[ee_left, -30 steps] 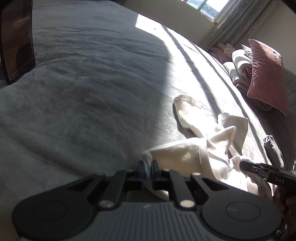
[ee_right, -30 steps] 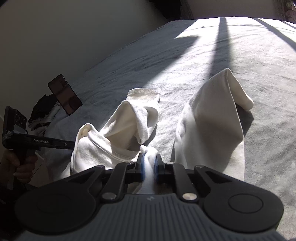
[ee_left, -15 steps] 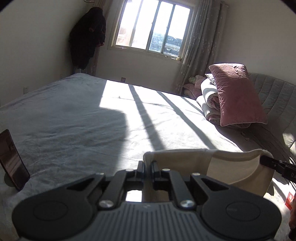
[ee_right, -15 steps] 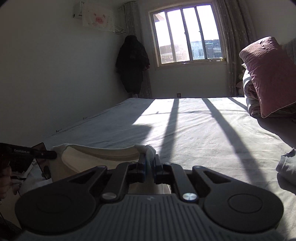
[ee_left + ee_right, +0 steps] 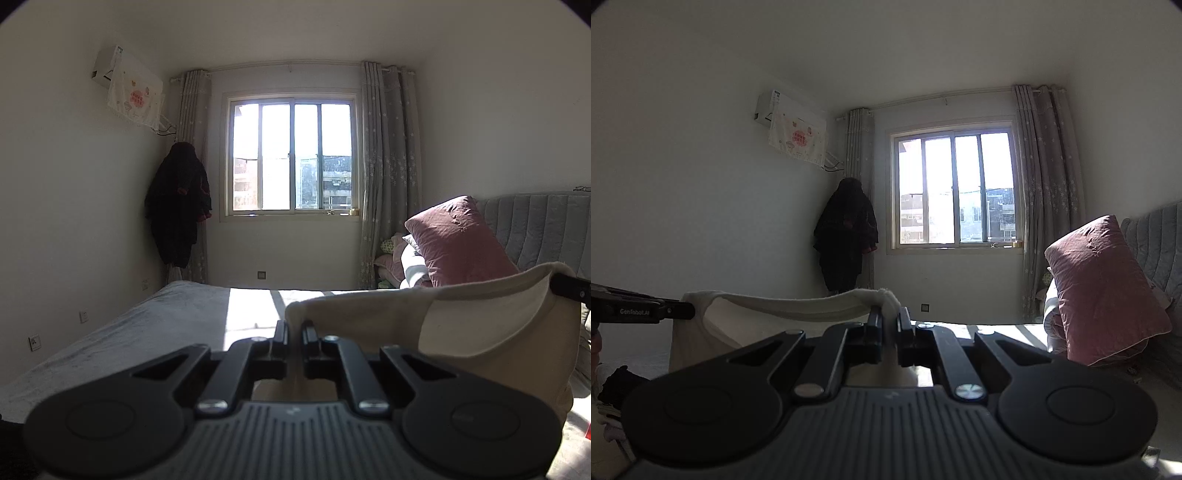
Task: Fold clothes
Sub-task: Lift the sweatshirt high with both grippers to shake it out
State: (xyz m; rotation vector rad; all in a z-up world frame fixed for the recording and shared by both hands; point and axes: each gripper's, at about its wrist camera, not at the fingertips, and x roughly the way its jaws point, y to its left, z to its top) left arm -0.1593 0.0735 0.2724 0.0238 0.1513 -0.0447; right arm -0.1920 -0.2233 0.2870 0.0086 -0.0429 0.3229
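Garment: white top [image 5: 461,317] held up above the bed [image 5: 155,325], stretched between both tongs.
Left tongs [image 5: 294,330]: clenched on one corner.
Right tongs [image 5: 889,325]: clenched on the other.
Progress: no fold made yet (laying out and folding all remain).

Readable text — one item: white lettering, apparently "GenRobot.AI", on the black body of the left claw [image 5: 687,311], right-wrist view. Pink print on the wall cloth [image 5: 798,139] — illegible.
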